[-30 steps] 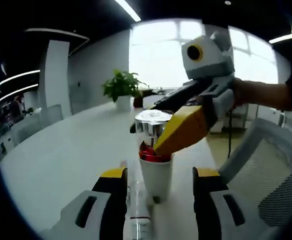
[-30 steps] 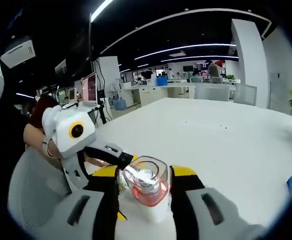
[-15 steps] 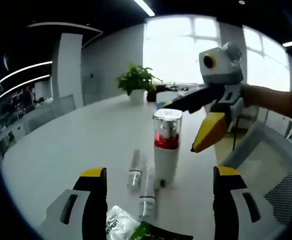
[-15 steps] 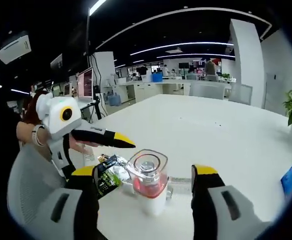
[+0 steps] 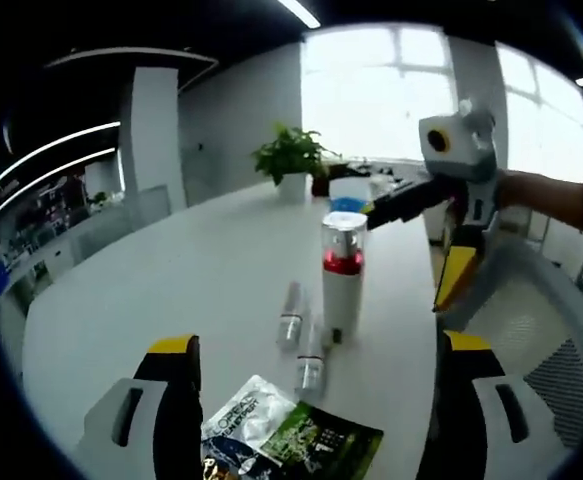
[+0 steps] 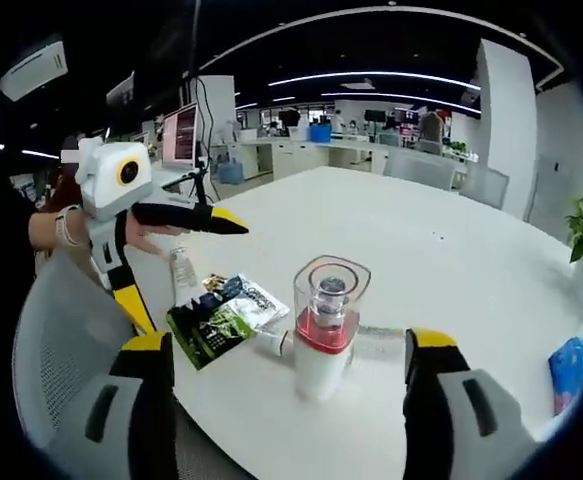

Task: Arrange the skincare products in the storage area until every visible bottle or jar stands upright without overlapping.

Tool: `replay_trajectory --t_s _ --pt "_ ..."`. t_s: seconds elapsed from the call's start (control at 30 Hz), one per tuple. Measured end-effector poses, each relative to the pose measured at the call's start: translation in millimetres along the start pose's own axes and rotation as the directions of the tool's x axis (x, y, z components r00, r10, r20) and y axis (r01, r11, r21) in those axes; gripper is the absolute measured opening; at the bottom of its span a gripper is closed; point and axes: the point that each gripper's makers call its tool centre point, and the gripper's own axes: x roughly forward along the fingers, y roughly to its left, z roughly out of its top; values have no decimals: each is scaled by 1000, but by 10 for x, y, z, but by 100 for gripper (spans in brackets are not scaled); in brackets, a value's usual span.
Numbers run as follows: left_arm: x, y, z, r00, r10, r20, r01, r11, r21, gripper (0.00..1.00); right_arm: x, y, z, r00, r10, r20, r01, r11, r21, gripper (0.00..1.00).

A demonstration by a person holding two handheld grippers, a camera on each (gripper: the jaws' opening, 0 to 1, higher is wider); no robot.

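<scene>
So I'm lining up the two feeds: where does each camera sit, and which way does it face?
Left gripper view: rides on the left claw, facing the windows across the white table; looks at the upright bottle, two lying tubes, sachets; the right claw and a forearm enter from the right.
Right gripper view: rides on the right claw, facing the office interior; the left claw and a hand holding it enter from the left.
Shared: the bottle, the sachets, the table, each other's claw.
</scene>
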Motion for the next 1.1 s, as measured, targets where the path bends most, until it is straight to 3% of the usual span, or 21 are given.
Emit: replay_trajectory --t_s 0.43,0.5,0.73,0.87,1.0,1.03,1.07,1.1 --pt "-368 187 -232 995 77 -69 -78 997 -12 97 -109 121 -94 998 -6 -59 4 999 -33 100" --pt "-443 222 -307 990 86 -112 -86 996 1 97 -132 124 -89 998 -4 -62 2 999 -38 100" --pt "-650 343 -430 977 139 -162 -135 990 37 97 -200 97 -39 999 -5 -52 2 998 -55 100" --pt "-792 393 -536 960 198 -197 -201 980 8 97 -236 49 -71 998 14 -55 -18 996 -82 100" --pt "-938 360 -488 946 270 -180 -277 961 -16 97 -310 7 -108 998 41 -49 -46 995 -94 100" --pt "-968 354 -495 939 289 -189 -298 954 -25 97 -336 2 -117 998 49 -47 -53 994 -94 100" --pt "-1019 350 -512 922 325 -209 -337 941 -25 97 -381 1 -131 997 63 -45 -67 993 -94 100" --pt "-1029 344 -512 919 332 -212 -344 939 -22 97 -396 0 -134 997 66 -45 -70 993 -94 100"
